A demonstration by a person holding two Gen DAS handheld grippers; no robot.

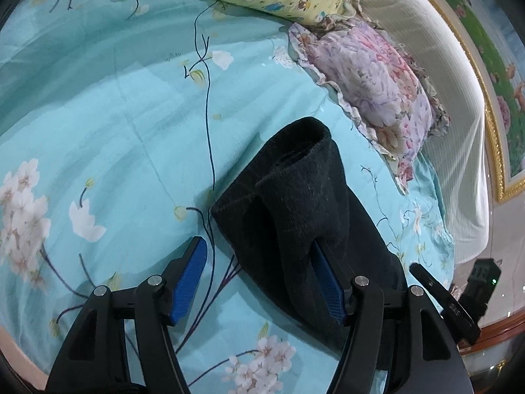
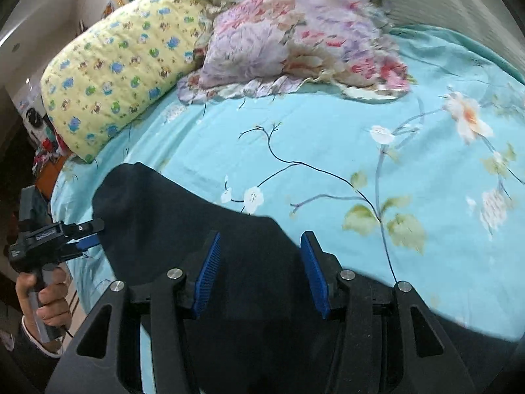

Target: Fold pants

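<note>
Pants (image 1: pixel 295 203), one pair, two hand-held grippers, two pillows

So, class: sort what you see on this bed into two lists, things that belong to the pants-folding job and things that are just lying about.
Part of the job:
- black pants
- left gripper, open, one finger tucked under the cloth
- right gripper, open over the pants

Just lying about:
- yellow cartoon pillow
- floral ruffled pillow
- turquoise flowered sheet
</note>
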